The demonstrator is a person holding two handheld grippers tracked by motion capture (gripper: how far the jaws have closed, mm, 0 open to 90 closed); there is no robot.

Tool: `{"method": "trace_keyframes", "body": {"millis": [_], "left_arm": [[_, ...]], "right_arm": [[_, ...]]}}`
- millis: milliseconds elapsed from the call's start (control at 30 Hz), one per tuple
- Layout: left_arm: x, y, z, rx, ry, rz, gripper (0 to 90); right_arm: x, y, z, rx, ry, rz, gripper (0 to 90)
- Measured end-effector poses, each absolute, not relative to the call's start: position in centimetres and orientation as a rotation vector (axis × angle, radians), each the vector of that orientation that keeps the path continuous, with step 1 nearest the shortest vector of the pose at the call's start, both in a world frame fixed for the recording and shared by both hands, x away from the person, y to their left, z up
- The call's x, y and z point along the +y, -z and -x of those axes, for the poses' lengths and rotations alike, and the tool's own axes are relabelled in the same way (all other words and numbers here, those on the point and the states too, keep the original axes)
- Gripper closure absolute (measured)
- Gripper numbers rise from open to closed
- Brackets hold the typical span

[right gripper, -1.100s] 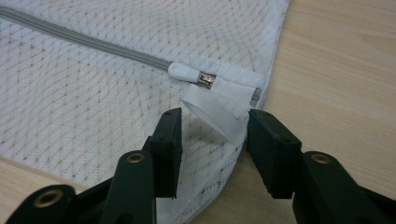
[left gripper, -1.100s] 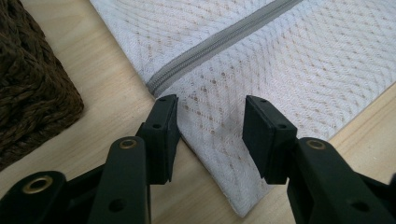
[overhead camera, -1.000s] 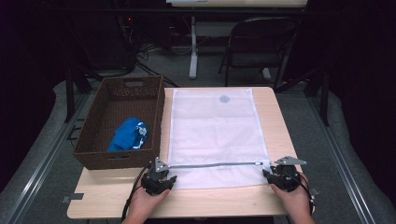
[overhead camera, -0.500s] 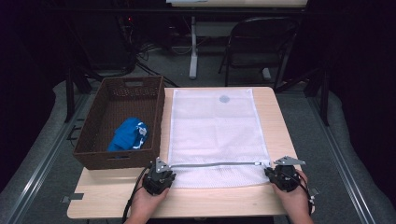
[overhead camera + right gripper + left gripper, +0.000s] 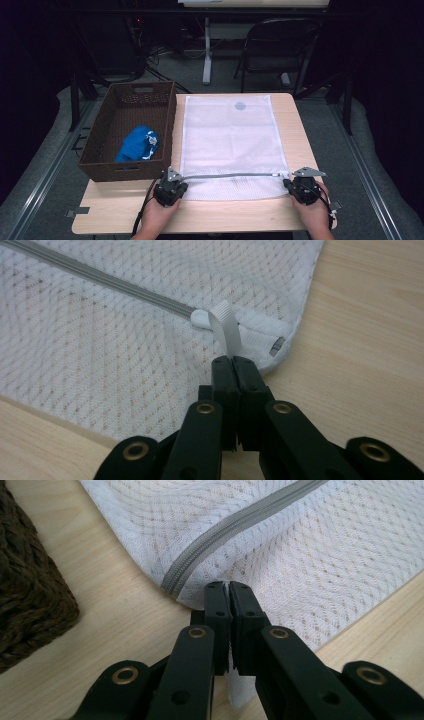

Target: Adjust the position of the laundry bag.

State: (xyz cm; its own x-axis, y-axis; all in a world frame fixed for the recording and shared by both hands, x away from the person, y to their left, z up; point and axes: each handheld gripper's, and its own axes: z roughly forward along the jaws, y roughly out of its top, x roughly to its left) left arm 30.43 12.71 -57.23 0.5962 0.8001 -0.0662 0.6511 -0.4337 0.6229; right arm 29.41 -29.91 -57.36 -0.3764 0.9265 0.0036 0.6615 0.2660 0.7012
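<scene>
Working from the left, I am seeing the brown wicker basket (image 5: 127,131) sitting beside the mesh laundry bag (image 5: 232,145), with a blue garment (image 5: 137,144) lying inside it. The bag is lying flat on the table (image 5: 125,215), its grey zipper (image 5: 230,175) running crosswise near my edge, so its long axis is spanning from one claw to the other. My left gripper (image 5: 171,186) has just been closing and is now clenching the bag's mesh just below the zipper's closed end (image 5: 172,582). My right gripper (image 5: 295,186) has just been closing too and is now pinching the white pull tab (image 5: 225,330) at the slider. I judge the pull must travel leftward along the zipper, toward the anchoring left claw. How much fabric is sitting between the left jaws is hard to make out.
</scene>
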Motion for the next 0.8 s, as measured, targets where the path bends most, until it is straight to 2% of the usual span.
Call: {"method": "trace_keyframes", "body": {"millis": [800], "left_arm": [[13.3,52.7,-32.5,1.179,-0.199,-2.178,88.5]], "right_arm": [[-29.4,53.1,-30.8,2.223,-0.910,-1.300,89.1]]}}
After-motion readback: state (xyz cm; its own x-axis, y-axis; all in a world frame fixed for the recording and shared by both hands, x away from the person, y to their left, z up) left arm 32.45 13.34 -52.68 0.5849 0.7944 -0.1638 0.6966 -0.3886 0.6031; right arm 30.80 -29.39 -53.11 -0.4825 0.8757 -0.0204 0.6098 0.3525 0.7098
